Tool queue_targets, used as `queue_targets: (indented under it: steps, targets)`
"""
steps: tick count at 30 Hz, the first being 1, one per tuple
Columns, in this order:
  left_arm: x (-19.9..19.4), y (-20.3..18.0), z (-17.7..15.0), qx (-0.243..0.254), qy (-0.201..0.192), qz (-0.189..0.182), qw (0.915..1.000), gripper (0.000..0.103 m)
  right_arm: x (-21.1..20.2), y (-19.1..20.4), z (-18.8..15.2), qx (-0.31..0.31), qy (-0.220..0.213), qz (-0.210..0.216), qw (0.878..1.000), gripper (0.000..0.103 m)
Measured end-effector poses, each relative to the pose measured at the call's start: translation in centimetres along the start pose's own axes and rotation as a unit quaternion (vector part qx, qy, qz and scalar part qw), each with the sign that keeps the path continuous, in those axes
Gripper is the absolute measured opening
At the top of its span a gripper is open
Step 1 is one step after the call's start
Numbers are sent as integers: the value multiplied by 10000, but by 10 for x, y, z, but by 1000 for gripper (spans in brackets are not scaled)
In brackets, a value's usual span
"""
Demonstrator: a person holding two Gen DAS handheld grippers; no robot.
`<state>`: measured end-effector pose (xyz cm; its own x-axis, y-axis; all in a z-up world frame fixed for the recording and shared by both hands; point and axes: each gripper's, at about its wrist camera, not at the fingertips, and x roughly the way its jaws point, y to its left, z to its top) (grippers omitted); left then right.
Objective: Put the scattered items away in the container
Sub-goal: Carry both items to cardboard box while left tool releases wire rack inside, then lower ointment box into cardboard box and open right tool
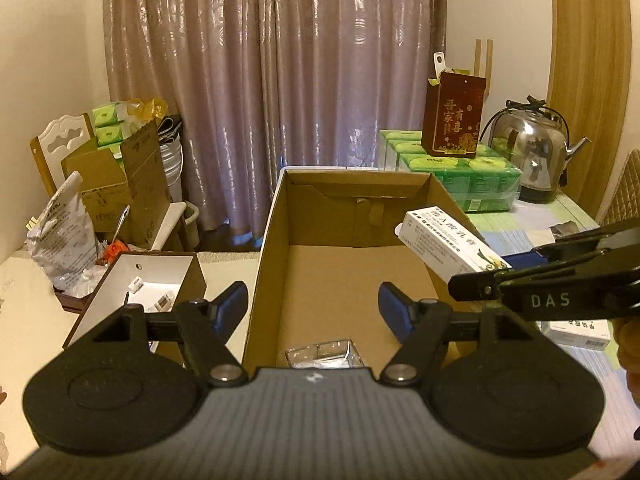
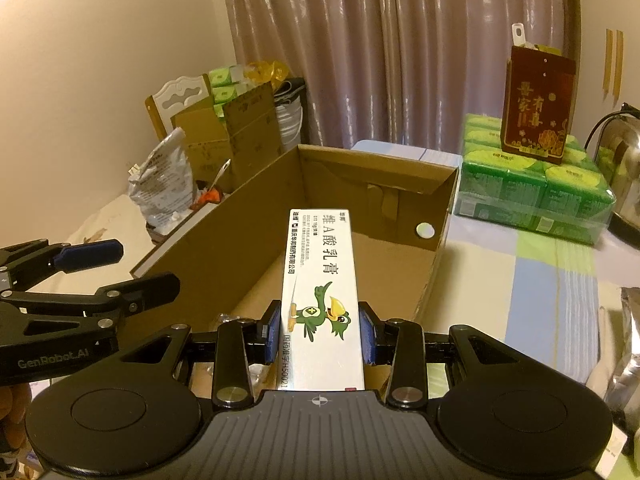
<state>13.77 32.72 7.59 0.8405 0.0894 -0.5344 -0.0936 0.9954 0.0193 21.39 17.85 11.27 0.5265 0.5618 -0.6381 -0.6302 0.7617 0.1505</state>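
Right gripper (image 2: 320, 334) has its jaws clamped on the white ointment box (image 2: 320, 292), held over the cardboard box (image 2: 256, 216); left gripper (image 1: 312, 308) hovers with jaws wide apart above a foil packet (image 1: 324, 354) inside; kettle (image 1: 536, 152) beyond
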Motion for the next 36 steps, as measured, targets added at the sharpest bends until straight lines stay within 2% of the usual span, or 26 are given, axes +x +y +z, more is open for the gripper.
queue_targets:
  steps: [9,14,21,27,36]
  targets:
    - [-2,0,-3,-15,69,-6,10000,68,3,4,-2,2,16,18,10000,36]
    - [-2,2,-4,-63,73,26,10000,68,4,5,-4,47,-113,104,9999,36]
    - [-5,5,-6,-102,76,43,9999,68,-3,-1,-2,149,-247,96,9995,48]
    - [-14,2,-8,-102,51,53,9999,71,-27,-13,-2,324,-488,26,9983,60]
    - [-34,-12,-11,-173,14,66,9998,73,-83,-39,-11,532,-805,-178,9952,64]
